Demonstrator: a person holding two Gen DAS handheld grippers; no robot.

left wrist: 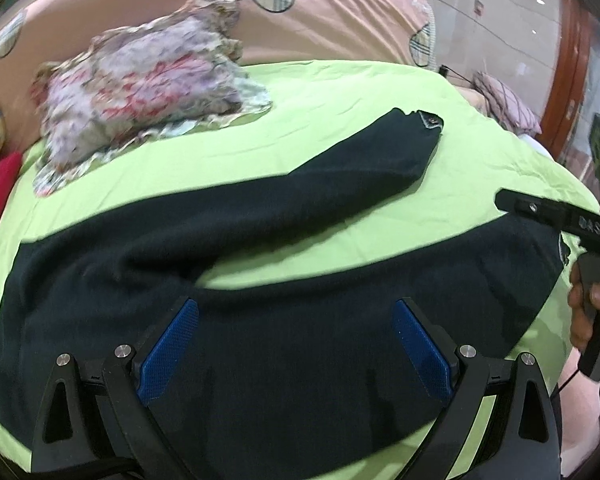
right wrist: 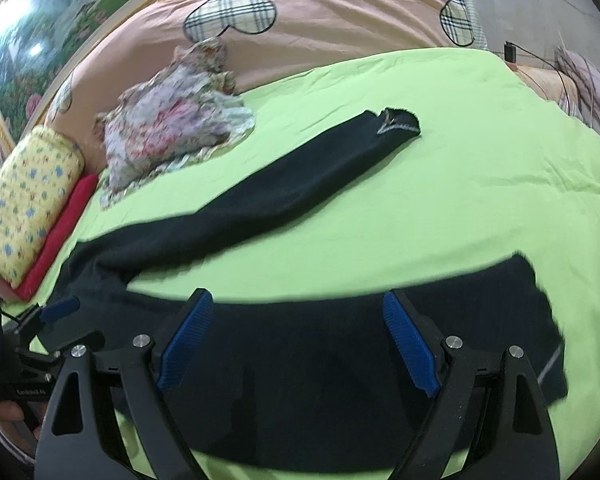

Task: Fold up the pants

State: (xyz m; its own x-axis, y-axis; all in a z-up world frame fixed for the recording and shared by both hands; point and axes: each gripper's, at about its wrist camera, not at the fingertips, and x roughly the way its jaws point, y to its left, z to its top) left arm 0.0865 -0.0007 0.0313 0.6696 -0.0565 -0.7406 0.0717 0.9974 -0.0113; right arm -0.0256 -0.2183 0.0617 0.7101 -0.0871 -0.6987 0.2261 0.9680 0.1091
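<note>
Dark navy pants (left wrist: pixel 260 340) lie spread on a lime-green sheet (left wrist: pixel 340 92). One leg runs away to the upper right, its cuff (left wrist: pixel 428 120) turned up; the other leg runs right along the near edge. My left gripper (left wrist: pixel 296 312) is open and empty, hovering over the pants' near part. In the right wrist view the pants (right wrist: pixel 300 360) lie under my right gripper (right wrist: pixel 300 304), which is open and empty above the near leg. The far leg's cuff (right wrist: pixel 400 122) lies on the sheet (right wrist: pixel 460 180). The right gripper's body shows at the right edge of the left view.
A crumpled floral garment (left wrist: pixel 140 92) lies on the sheet at the far left, also in the right wrist view (right wrist: pixel 172 128). A pink duvet with plaid hearts (left wrist: pixel 320 12) lies behind. A yellow patterned pillow (right wrist: pixel 24 200) and red cloth (right wrist: pixel 64 224) sit at the left.
</note>
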